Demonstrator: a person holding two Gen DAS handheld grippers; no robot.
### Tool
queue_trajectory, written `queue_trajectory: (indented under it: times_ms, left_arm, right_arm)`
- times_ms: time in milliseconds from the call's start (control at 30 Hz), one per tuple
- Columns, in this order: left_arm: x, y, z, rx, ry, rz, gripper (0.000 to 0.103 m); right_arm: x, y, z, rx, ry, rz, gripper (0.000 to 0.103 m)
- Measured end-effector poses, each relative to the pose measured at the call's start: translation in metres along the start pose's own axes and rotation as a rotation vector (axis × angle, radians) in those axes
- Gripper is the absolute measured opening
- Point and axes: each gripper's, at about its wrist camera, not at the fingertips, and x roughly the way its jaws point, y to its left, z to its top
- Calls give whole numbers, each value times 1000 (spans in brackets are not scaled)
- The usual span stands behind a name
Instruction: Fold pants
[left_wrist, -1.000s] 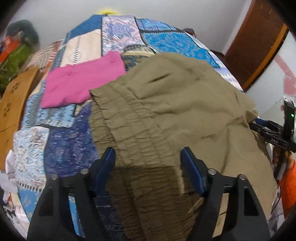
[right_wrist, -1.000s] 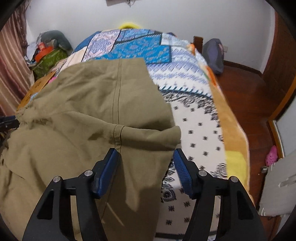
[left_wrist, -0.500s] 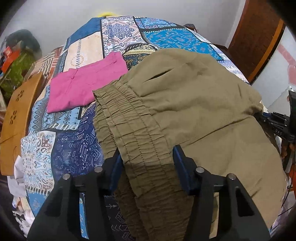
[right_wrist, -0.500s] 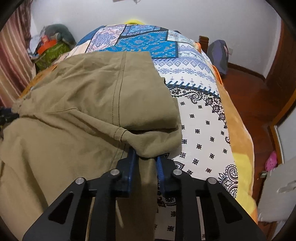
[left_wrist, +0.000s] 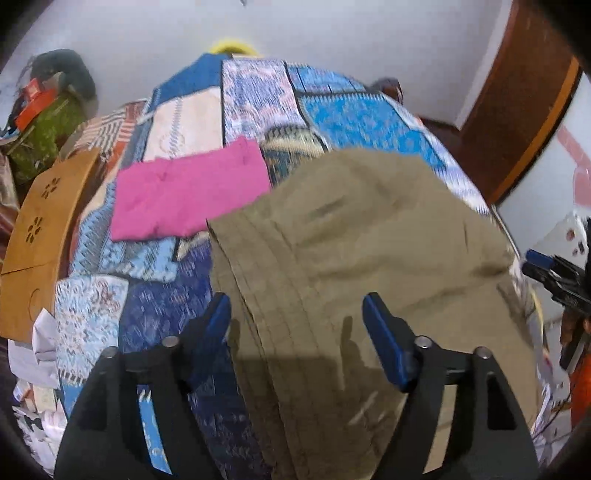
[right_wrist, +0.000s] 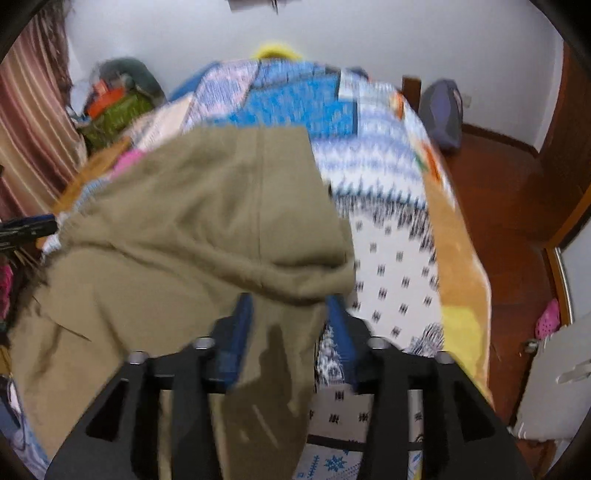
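Olive-green pants (left_wrist: 369, 258) lie folded over on a patchwork bedspread (left_wrist: 258, 96). My left gripper (left_wrist: 297, 325) is open, its blue fingers wide apart either side of the elastic waistband, above the cloth. In the right wrist view the pants (right_wrist: 207, 229) show a folded leg edge bunched over my right gripper (right_wrist: 291, 325). Its fingers stand partly apart with the cloth between them, open. The right gripper also shows at the right edge of the left wrist view (left_wrist: 550, 273).
A folded pink garment (left_wrist: 184, 192) lies on the bed left of the pants. A wooden board (left_wrist: 40, 229) and a clutter pile (left_wrist: 40, 122) stand at the left. The bed's right edge drops to a wooden floor (right_wrist: 517, 206) with a bag (right_wrist: 441, 110).
Both grippers narrowed on the cloth half a second ago and have opened again. Both have lifted and pulled back; the views are motion-blurred.
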Motion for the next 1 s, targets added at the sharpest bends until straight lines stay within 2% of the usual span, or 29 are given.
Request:
queue_trajectory:
  times_ms: [67, 167, 367, 400, 433, 467, 500, 533, 567, 600, 733, 833, 933, 1000]
  left_arm:
    - [7, 1, 9, -9, 4, 2, 77]
    - [30, 3, 18, -34, 52, -3, 77]
    - [66, 6, 14, -81, 143, 15, 77]
    - [68, 6, 14, -79, 141, 15, 77]
    - [68, 6, 13, -72, 135, 19, 77]
    - [67, 5, 13, -66, 129, 22, 77]
    - [66, 4, 13, -57, 117, 30, 75]
    - [66, 5, 13, -49, 108, 44, 71]
    - [65, 4, 12, -36, 97, 67, 64]
    - [64, 3, 12, -15, 83, 104, 60]
    - [62, -1, 16, 29, 39, 174, 60]
    - [57, -3, 15, 69, 2, 229, 60]
    - [65, 10, 12, 34, 38, 205, 60]
    - [71, 16, 10, 11, 56, 182, 65]
  right_arm:
    - [-3, -1, 11, -7, -49, -2, 57]
    - [12, -6, 26, 10, -53, -13, 57]
    - [62, -15, 32, 52, 43, 19, 56]
    - [70, -16, 31, 55, 60, 34, 54]
    - [77, -16, 31, 57, 77, 56, 44]
    - [81, -14, 29, 53, 90, 54, 39]
    - [83, -12, 29, 37, 92, 49, 38]
    - [83, -9, 30, 9, 82, 49, 28]
    - [83, -5, 32, -17, 78, 43, 16]
    - [83, -2, 32, -34, 77, 34, 15]
    - [81, 16, 29, -165, 46, -72, 12]
    - [80, 17, 28, -218, 38, -127, 11]
    - [84, 11, 27, -213, 45, -143, 11]
    - [87, 8, 27, -192, 52, -143, 11]
